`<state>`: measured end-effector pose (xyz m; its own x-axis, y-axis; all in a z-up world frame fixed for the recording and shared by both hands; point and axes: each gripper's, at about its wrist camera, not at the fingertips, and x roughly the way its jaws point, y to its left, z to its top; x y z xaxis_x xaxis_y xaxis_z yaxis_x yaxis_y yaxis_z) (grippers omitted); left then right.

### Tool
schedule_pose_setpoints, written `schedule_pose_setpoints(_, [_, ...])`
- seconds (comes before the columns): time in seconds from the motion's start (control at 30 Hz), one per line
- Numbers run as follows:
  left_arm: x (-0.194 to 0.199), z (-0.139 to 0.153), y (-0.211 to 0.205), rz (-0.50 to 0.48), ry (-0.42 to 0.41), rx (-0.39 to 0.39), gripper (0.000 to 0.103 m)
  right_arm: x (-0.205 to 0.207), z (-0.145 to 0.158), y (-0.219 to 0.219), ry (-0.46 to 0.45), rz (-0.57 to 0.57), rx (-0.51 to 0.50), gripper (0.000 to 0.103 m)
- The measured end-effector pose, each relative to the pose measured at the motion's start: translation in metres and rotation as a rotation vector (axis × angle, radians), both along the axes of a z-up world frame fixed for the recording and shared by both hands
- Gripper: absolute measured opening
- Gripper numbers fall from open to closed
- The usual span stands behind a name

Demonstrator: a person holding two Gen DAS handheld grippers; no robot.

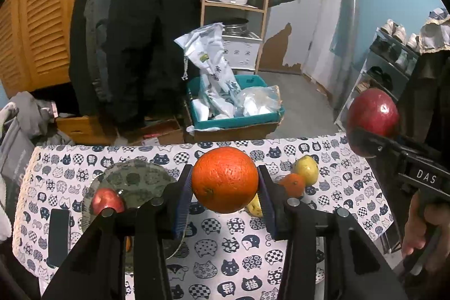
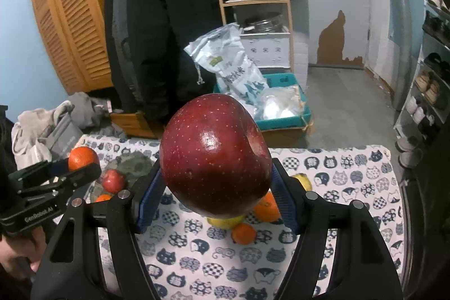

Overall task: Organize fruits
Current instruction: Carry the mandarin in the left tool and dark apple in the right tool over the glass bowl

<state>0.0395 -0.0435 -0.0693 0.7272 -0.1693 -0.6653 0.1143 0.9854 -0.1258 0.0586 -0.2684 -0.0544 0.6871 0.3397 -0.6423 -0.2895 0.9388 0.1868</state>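
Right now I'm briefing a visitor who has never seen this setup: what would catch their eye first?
Two fruits held in the air: a big orange clamped in the left gripper and a dark red apple clamped in the right gripper, both above the cat-print tablecloth. Beyond, a plate holds a small red apple.
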Motion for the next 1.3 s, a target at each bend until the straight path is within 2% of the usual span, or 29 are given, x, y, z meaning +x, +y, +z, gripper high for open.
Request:
schedule_pose_setpoints(0.23, [-0.001, -0.002, 0.024, 0.047, 0.000, -0.004, 0.045, 0.007, 0.005, 0.024, -0.004, 0.030, 0.004, 0.071])
schedule_pose_setpoints(0.57, [0.006, -0.018, 0.070, 0.125, 0.044, -0.027, 0.045, 0.023, -0.003, 0.073, 0.030, 0.096, 0.010, 0.071])
schedule_pose_setpoints(1.07, [0.024, -0.071, 0.123, 0.225, 0.170, -0.051, 0.045, 0.051, -0.044, 0.149, 0.131, 0.188, 0.001, 0.071])
schedule_pose_setpoints(1.3, [0.035, -0.107, 0.137, 0.246, 0.259, -0.069, 0.045, 0.059, -0.069, 0.178, 0.180, 0.227, -0.028, 0.071])
